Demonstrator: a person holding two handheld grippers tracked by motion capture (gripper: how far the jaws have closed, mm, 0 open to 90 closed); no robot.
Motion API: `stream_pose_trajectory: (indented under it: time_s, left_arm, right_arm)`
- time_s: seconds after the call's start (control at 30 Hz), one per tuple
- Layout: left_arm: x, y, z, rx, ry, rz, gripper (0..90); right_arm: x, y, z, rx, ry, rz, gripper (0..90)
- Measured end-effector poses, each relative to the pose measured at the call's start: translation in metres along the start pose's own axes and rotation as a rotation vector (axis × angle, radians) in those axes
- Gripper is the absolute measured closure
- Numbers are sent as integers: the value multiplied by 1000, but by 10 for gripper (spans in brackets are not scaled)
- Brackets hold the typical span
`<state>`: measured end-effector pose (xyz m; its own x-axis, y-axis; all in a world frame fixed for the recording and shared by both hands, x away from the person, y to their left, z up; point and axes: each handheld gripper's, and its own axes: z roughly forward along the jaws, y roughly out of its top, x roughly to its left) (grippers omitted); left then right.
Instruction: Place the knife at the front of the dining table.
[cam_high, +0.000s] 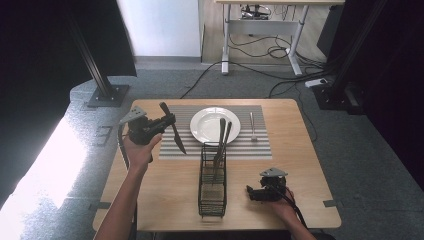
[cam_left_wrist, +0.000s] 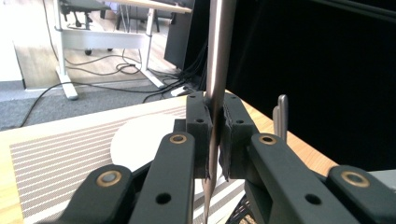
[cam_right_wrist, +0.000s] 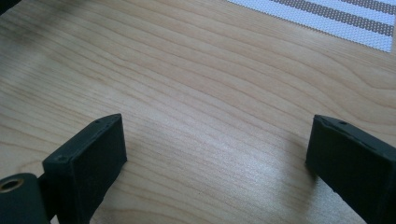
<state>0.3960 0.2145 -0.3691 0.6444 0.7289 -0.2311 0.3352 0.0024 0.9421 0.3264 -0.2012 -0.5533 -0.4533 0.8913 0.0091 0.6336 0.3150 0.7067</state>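
high view: left gripper (cam_high: 169, 121) clamps a knife (cam_high: 176, 136) above the placemat (cam_high: 255, 145), likely to lay beside the plate (cam_high: 200, 125); right gripper (cam_high: 252, 194) rests open on the tabletop (cam_high: 165, 190).

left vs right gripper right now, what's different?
The left gripper is shut on a knife; the right gripper is open with nothing between its jaws. The left gripper is held up over the placemat beside the plate; the right gripper sits low at the bare wooden table, near the wire caddy. Both are black two-jaw grippers, each held in a hand.
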Motion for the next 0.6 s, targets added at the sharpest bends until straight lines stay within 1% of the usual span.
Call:
stream_pose_trajectory:
  time_s: [0.17,0.5,0.57,0.6]
  left_arm:
    - [6,-4,2,20,20,-4,835]
    - [14,-9,4,48,52,-10,836]
    - [16,-10,5,61,67,-6,836]
    - [16,-10,5,61,67,-6,836]
  right_arm:
    - [0,0,0,0,-1,0,50]
    - [0,0,0,1,1,-1,52]
    - [0,0,0,1,0,-1,52]
    - [0,0,0,1,0,-1,52]
